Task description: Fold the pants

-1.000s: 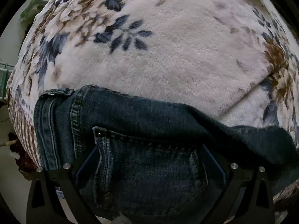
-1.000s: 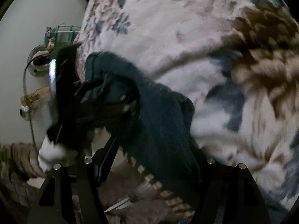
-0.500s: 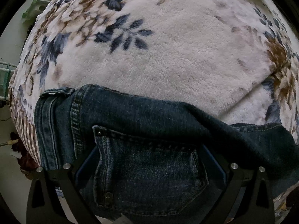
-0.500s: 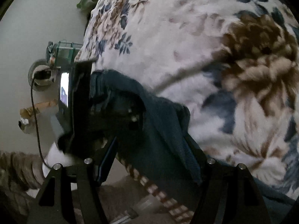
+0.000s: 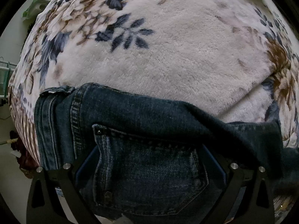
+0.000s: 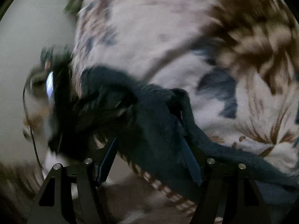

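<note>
Dark blue jeans (image 5: pixel 142 123) lie on a floral fleece blanket (image 5: pixel 168 56) at the bed's near edge. The waistband is at the left and a back pocket (image 5: pixel 149 171) faces up. My left gripper (image 5: pixel 149 160) stands open over the pocket area, its fingers wide apart on either side. In the blurred right wrist view, the jeans (image 6: pixel 155 130) drape across my right gripper (image 6: pixel 149 149). Its fingers are apart with dark denim bunched between and over them. The left gripper's body (image 6: pixel 56 102) shows at the left there.
The blanket covers the whole bed beyond the jeans. The bed edge with a striped border (image 5: pixel 24 123) drops to a pale floor (image 6: pixel 28 28) on the left. A green wire rack (image 5: pixel 3 78) and a cable (image 6: pixel 31 130) are beside the bed.
The left view is nearly unchanged; the jeans' far right flap has shifted slightly. The right gripper is moving fast, blurring its view, and the denim has bunched more over it.
</note>
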A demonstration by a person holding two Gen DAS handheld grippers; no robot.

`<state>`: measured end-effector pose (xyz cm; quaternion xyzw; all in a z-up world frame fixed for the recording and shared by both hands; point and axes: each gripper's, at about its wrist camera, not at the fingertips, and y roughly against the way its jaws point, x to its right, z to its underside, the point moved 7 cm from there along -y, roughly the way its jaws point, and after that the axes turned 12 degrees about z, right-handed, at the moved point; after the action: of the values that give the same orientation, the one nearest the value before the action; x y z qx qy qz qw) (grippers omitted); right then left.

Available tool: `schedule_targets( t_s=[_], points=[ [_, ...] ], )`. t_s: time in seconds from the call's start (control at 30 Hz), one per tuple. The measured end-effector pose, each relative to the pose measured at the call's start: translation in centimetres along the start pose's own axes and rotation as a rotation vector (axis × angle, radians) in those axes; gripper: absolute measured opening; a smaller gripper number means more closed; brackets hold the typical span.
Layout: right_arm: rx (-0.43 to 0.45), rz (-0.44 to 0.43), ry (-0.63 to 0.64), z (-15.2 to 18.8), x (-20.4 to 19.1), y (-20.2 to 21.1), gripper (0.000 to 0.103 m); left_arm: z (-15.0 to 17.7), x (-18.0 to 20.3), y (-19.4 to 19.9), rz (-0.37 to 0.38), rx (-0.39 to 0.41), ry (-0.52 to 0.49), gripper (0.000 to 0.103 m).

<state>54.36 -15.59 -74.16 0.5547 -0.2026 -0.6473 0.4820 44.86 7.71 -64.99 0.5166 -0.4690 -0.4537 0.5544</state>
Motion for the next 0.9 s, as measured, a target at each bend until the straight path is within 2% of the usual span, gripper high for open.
schedule_targets(
  t_s=[0.1,0.13,0.23,0.27,0.3,0.33,0.37,0.43,0.47,0.53,0.63,0.67,0.7,0.77,0.8,0.83,0.87,0.9],
  points=[
    [0.022,-0.076,-0.157,-2.8,1.9,-0.7,0.072,0.0,0.0,0.1,0.002,0.006,-0.001,0.103],
    [0.001,-0.141,-0.217,-4.1,2.4,-1.4,0.072,0.1,0.0,0.1,0.003,0.01,-0.001,0.103],
    [-0.059,-0.166,-0.315,-5.9,3.2,-3.5,0.071,0.2,0.1,0.0,-0.002,0.014,-0.01,0.103],
    [-0.08,-0.147,-0.328,-6.2,3.2,-4.0,0.064,0.2,0.1,0.0,-0.001,0.016,-0.012,0.103],
    [-0.083,-0.116,-0.332,-6.4,3.1,-3.8,0.039,0.3,0.1,0.0,0.001,0.019,-0.015,0.103],
    [-0.083,-0.079,-0.32,-6.5,3.2,-3.4,0.025,0.3,0.2,0.0,0.005,0.021,-0.017,0.103],
    [-0.071,-0.051,-0.327,-6.8,3.6,-2.5,0.017,0.3,0.2,0.0,0.009,0.025,-0.02,0.103],
    [-0.026,-0.107,-0.391,-7.5,4.3,-0.7,0.016,0.4,0.2,0.0,0.014,0.029,-0.025,0.103],
    [-0.001,-0.104,-0.406,-7.8,4.7,0.1,0.007,0.4,0.2,0.0,0.013,0.026,-0.025,0.103],
    [0.055,-0.059,-0.395,-8.3,5.0,2.1,0.007,0.4,0.1,0.1,0.013,0.027,-0.025,0.103],
    [0.087,-0.076,-0.333,-8.4,3.2,4.8,0.01,0.4,0.0,0.2,0.019,0.018,-0.016,0.103],
    [0.083,-0.092,-0.29,-8.1,2.0,5.4,0.019,0.4,-0.1,0.2,0.02,0.015,-0.016,0.103],
    [0.066,-0.111,-0.239,-7.4,0.6,5.6,0.036,0.5,-0.1,0.2,0.022,0.01,-0.016,0.103],
    [-0.024,-0.101,-0.167,-5.7,-1.7,3.8,0.049,0.5,-0.1,0.4,0.028,0.002,-0.017,0.103],
    [-0.102,-0.041,-0.143,-4.6,-2.1,1.5,0.049,0.7,-0.2,0.6,0.031,-0.002,-0.019,0.103],
    [-0.133,0.022,-0.146,-4.5,-1.8,0.1,0.049,0.9,-0.2,0.7,0.034,-0.008,-0.021,0.103],
    [-0.14,0.098,-0.157,-4.5,-0.9,-1.5,0.048,1.3,-0.3,0.8,0.036,-0.014,-0.025,0.103],
    [-0.118,0.121,-0.176,-5.1,-0.1,-2.4,0.044,1.7,-0.3,0.9,0.038,-0.016,-0.03,0.103]
  ],
)
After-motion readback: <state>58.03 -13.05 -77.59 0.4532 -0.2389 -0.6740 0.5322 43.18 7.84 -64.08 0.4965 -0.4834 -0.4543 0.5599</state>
